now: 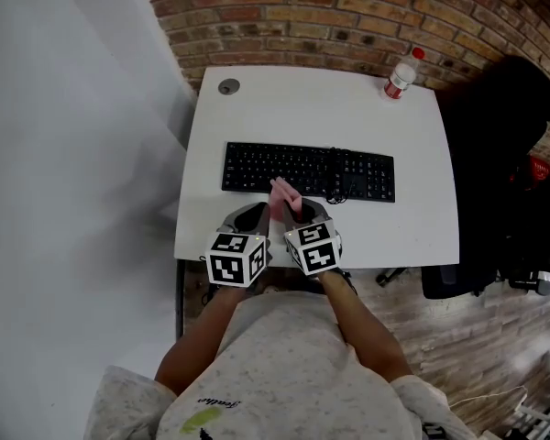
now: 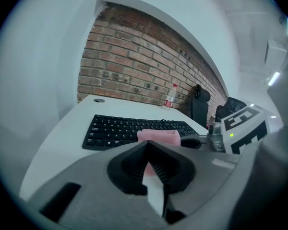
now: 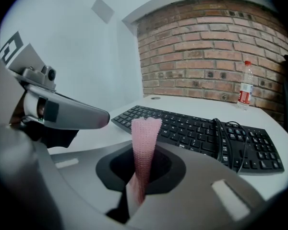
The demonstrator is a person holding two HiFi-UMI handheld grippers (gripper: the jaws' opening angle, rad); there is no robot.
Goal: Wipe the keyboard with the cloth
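While a brick wall point(image 1: 348, 16) backs the white tabletop point(image 1: 257, 108), a black keyboard point(image 1: 307, 170) lies across its middle, a dark cable point(image 1: 335, 180) draped over its right part. At the near edge a person holds two grippers side by side, just short of the keys. The right gripper point(image 3: 144, 150) is clamped on a pink cloth point(image 3: 145, 138), which stands upright out of its jaws. The left gripper point(image 2: 147, 146) has its jaws drawn together, the cloth just beyond their tips. A small clear bottle point(image 1: 401, 76) with a red cap stands at the far right corner.
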